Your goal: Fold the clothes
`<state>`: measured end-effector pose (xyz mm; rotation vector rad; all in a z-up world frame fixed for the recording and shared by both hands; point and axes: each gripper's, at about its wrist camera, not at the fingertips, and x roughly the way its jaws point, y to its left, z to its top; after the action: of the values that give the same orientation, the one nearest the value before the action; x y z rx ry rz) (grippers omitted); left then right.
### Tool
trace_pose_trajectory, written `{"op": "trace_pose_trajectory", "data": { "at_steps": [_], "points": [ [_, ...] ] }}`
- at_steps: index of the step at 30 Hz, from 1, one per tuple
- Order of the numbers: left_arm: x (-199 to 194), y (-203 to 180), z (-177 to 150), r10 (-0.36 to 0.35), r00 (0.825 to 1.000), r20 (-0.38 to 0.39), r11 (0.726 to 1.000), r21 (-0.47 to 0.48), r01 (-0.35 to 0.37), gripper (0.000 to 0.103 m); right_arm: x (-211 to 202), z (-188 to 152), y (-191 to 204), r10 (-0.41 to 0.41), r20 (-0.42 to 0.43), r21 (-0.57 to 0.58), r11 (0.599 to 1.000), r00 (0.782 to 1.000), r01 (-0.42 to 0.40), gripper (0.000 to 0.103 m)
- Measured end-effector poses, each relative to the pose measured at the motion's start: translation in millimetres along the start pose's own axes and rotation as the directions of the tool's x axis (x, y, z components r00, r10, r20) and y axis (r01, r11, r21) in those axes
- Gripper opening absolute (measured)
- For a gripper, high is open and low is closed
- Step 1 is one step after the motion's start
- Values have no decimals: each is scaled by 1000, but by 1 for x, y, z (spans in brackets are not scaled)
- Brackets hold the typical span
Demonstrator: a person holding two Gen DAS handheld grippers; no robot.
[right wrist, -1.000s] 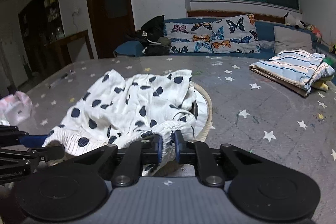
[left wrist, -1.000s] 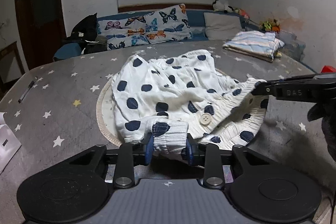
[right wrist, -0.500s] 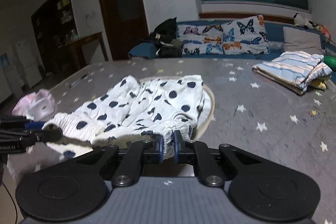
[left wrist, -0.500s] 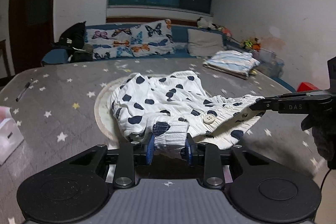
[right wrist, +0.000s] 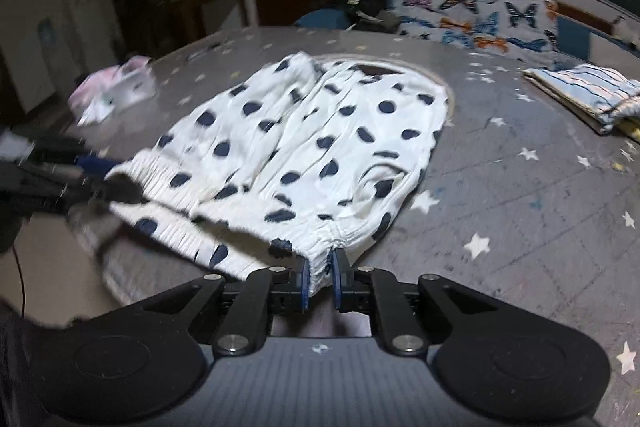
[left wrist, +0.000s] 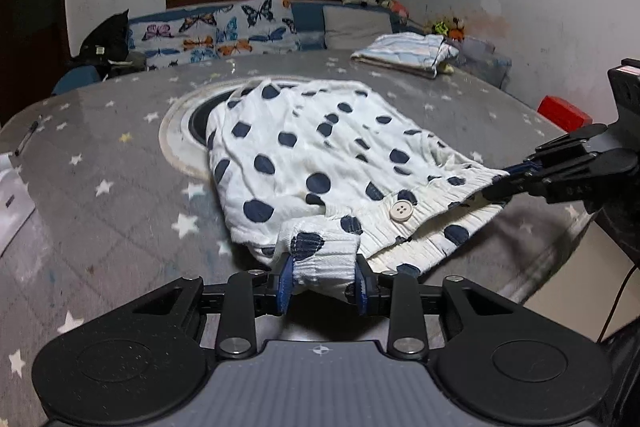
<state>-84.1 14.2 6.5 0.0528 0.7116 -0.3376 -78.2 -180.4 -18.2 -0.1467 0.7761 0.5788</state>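
White cotton garment with navy polka dots (left wrist: pixel 320 155) lies spread on the grey star-printed bench (left wrist: pixel 120 195), ahead of both sets of fingers. Left gripper (left wrist: pixel 322 281): blue-padded fingers pinch a bunched fold of the ribbed elastic waistband (left wrist: pixel 436 203) at one end. Right gripper (right wrist: pixel 319 277): fingers nearly pressed together, pinching the waistband's other end. A cream button (left wrist: pixel 401 211) sits on the band between the two grips. Beyond the fingertips, a folded striped cloth (right wrist: pixel 588 95) lies well apart.
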Motion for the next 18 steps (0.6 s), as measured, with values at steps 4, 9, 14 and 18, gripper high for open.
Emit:
{"op": "trace_pose_trajectory", "data": {
  "at_steps": [4,9,14,18],
  "points": [
    [-2,2,-2,1,1000,-17,1000,19,-1,36,-5,-3,2,6,-22,-37,999,1000,-6,17],
    [-10,0,0,-10,1000,-8,998,59,10,44,-15,0,6,7,-26,-86,996,1000,-9,30],
    [-16,-1,7,-22,999,24,997,75,20,43,-19,10,10,24,6,-110,994,1000,-23,29],
    [-14,-7,17,-38,998,54,996,79,34,40,-3,19,11,34,11,-104,994,999,-33,30]
  ]
}}
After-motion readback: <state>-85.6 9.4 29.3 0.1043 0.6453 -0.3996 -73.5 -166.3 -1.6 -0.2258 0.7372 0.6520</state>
